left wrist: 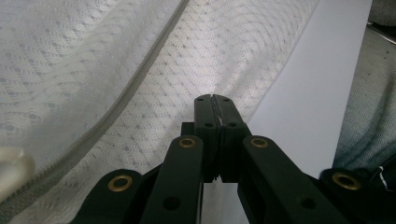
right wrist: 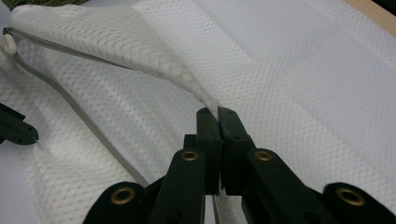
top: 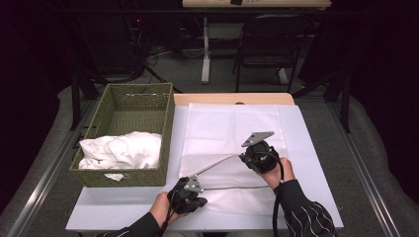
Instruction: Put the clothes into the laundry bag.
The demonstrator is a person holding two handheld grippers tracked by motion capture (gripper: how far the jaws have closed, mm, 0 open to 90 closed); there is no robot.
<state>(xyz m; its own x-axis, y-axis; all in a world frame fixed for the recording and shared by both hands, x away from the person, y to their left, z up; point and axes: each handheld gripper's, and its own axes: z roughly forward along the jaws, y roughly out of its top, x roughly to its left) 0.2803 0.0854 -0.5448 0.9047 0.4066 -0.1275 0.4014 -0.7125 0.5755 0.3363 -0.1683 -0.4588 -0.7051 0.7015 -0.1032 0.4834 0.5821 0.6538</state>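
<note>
A white mesh laundry bag (top: 232,148) lies flat across the middle of the worktop (top: 316,163), its grey zipper (top: 217,163) running along the lower half. Your right tongs (top: 245,157), just right of centre in the high view, are clamped on the bag's upper mesh layer and hold it raised in a peak above the zipper line. In the right gripper view the pinched fabric rises from between the closed jaws toward the upper left of the frame, where the white zipper pull (right wrist: 8,43) sits at the edge. Your left tongs (top: 190,197), at the lower centre of the high view, rest at the bag's near edge; in the left gripper view the jaws are pressed together with mesh right at their tips, though whether cloth is caught between them cannot be told. A green woven basket (top: 163,118) stands at the left of the worktop, touching the bag's left side, with crumpled white cloth (top: 121,150) heaped in its near end.
</note>
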